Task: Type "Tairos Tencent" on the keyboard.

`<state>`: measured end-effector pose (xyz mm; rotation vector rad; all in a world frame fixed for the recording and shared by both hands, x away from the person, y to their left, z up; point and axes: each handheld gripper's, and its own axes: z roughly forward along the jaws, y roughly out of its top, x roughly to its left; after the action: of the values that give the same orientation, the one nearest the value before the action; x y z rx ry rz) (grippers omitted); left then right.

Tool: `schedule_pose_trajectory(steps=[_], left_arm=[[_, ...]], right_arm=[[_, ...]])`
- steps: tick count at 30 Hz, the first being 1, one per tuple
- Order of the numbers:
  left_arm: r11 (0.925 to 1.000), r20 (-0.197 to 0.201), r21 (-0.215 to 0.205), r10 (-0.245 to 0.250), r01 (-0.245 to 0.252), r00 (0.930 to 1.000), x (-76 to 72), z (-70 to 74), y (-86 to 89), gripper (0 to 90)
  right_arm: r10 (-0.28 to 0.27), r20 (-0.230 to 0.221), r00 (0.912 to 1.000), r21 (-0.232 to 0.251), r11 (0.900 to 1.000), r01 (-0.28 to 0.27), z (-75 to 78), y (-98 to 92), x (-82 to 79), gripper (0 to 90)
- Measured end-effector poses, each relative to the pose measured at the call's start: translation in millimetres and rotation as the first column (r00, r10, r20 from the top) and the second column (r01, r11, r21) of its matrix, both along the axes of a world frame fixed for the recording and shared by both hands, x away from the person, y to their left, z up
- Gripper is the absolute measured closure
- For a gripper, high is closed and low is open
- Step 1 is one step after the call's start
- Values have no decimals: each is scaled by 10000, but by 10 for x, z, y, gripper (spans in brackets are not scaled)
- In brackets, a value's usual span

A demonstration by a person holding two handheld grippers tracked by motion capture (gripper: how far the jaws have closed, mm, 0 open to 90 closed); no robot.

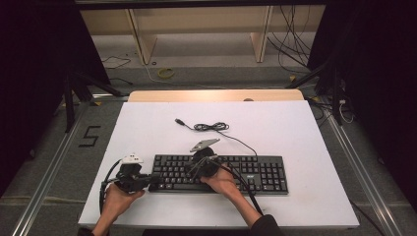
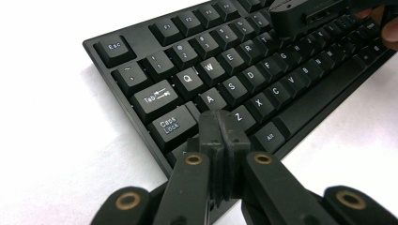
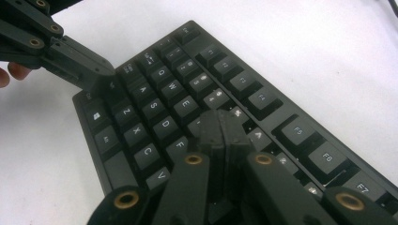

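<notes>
Now both claws (image 2: 220, 126) (image 3: 224, 129) shut, tips over keyboard (image 1: 255, 172)

Both grippers have matte black jaws on black link arms. Brass-ringed pivot pins sit just behind the jaws. The right gripper (image 1: 202, 164) carries a grey three-cornered plate (image 1: 204, 144); a dark sleeve (image 1: 265, 226) covers that forearm.

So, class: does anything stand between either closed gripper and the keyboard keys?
Nothing visible does. The left gripper is shut right over the keyboard near Shift, and the right gripper is shut over the middle letter keys, with no object in between.
</notes>
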<state>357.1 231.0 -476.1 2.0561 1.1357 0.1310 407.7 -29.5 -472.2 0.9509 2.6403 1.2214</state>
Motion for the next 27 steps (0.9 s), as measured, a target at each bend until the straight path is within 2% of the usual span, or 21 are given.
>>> schedule_pose_trajectory(steps=[17, 19, 27], left_arm=[[10000, -130, -17, -31, 31, 9999, 15, -22, 8, 890], [9999, -184, 102, -49, 51, 9998, 18, -32, 6, 891], [10000, -278, -65, -36, 35, 9996, 25, -52, 16, 892]], right_arm=[[-5, -44, 10000, -170, 9999, 5, -51, 23, 18, 900], [-19, -25, 10000, -159, 9999, 19, -54, 23, 20, 900], [-12, -8, 10000, -256, 9997, 11, -87, 32, 13, 900]])
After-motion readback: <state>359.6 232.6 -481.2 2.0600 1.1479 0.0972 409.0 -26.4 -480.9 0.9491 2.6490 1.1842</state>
